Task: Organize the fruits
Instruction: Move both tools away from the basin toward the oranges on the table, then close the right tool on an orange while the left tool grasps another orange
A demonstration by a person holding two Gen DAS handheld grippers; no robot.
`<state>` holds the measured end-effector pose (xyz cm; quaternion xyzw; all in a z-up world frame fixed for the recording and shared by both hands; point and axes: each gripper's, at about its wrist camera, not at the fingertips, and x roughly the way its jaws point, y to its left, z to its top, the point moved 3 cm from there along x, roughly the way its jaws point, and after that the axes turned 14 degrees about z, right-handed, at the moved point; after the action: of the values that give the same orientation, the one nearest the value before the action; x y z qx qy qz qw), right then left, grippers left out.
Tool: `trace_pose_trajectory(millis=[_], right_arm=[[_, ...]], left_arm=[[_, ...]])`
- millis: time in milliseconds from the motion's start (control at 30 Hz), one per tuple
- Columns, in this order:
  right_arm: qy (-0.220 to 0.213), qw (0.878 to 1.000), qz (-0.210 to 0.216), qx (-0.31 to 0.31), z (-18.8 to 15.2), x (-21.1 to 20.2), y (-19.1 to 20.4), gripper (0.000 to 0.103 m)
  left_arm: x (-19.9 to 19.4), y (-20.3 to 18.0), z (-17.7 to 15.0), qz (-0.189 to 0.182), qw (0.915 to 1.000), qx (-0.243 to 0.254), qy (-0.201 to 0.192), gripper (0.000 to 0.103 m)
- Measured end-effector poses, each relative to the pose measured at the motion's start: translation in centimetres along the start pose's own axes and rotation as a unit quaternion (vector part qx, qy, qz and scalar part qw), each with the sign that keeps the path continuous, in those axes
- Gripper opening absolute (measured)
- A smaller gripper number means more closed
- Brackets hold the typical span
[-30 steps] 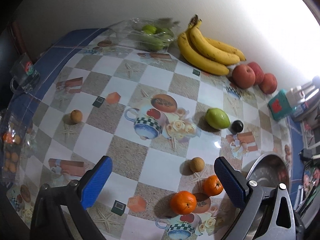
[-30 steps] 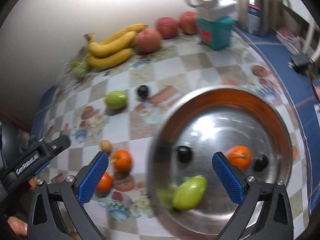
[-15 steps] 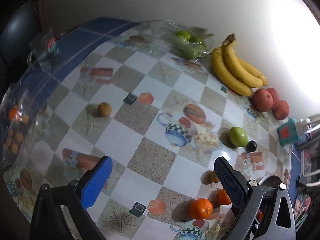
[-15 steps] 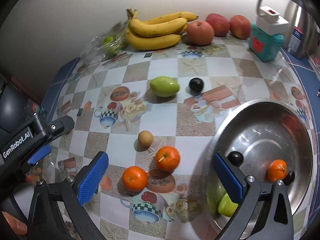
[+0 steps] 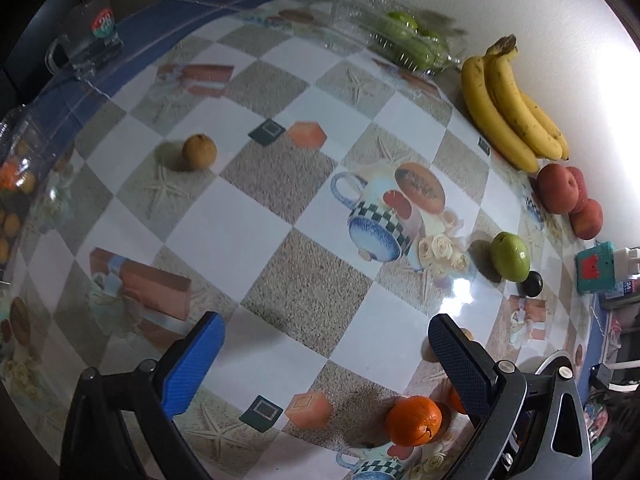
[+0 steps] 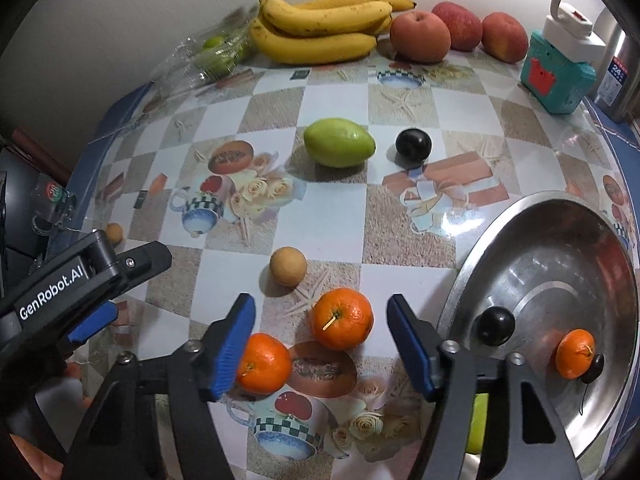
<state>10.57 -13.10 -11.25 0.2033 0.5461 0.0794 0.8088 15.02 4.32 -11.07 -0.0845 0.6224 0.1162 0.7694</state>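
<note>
While the right gripper [image 6: 320, 344] hangs over the table [image 6: 400, 276] with its jaws closing, an orange [image 6: 342, 318] sits between them, the pads not yet touching it. A 2nd orange [image 6: 264, 362] lies just beside the left pad, partly behind it, crowding that side. A small tan fruit [image 6: 288, 266] rests just beyond the 2 oranges. Farther back lie a green mango [image 6: 339, 142] and a dark plum [image 6: 413, 143], near each other but apart. Along the wall stand a bunch of bananas [image 6: 324, 24], 3 red apples [image 6: 456, 32], a clear bag of green fruit [image 6: 212, 56] and a teal box [image 6: 556, 72].

To the right, a steel bowl [image 6: 560, 248] holds a dark plum [image 6: 492, 325], an orange [image 6: 575, 354] with another dark fruit [image 6: 593, 368] touching it, and a green fruit [image 6: 478, 424] mostly hidden behind the gripper's arm.

The left gripper [image 5: 324, 356] has its jaws wide apart above bare tablecloth, nothing between them. Another tan fruit [image 5: 199, 152] lies well apart from the rest, and a clear glass mug [image 5: 86, 44] stands at the table's far corner.
</note>
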Motion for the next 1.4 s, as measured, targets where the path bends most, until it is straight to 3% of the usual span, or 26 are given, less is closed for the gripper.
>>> trace_pose_trajectory(millis=[133,367,500,933,1067,1167,1367,1400], right_arm=[[0.007,1.000,-0.005,-0.003,0.0,0.7,-0.1,0.054],[0.021,1.000,-0.016,0.012,-0.4,1.6,-1.1,0.051],[0.020,1.000,-0.017,0.016,-0.4,1.6,-1.3,0.038],[-0.016,0.999,0.017,0.043,-0.3,-2.6,-1.8,0.037],[-0.035,0.997,0.002,0.067,-0.6,-5.2,-3.0,0.037],[-0.050,0.995,-0.011,0.082,-0.9,-6.9,-4.3,0.037],[-0.057,0.992,0.000,0.113,-1.3,-7.5,-5.9,0.037],[-0.057,0.992,0.001,0.116,-1.3,-7.6,-6.0,0.037]], left_arm=[[0.3,-0.3,-0.2,0.001,1.0000,0.004,0.003,0.103],[0.7,-1.2,-0.4,-0.008,0.9998,0.016,0.009,0.103],[0.8,-1.6,-0.7,-0.007,0.9996,0.027,0.010,0.103],[0.1,-3.1,-0.4,-0.021,0.9981,0.056,-0.018,0.103],[-0.5,-4.4,-0.9,-0.036,0.9954,0.086,-0.021,0.103],[-0.7,-5.3,-1.5,-0.026,0.9929,0.115,-0.017,0.103],[-0.9,-6.8,-3.5,-0.027,0.9867,0.160,-0.002,0.101],[-0.8,-7.1,-3.9,-0.030,0.9856,0.166,0.003,0.097]])
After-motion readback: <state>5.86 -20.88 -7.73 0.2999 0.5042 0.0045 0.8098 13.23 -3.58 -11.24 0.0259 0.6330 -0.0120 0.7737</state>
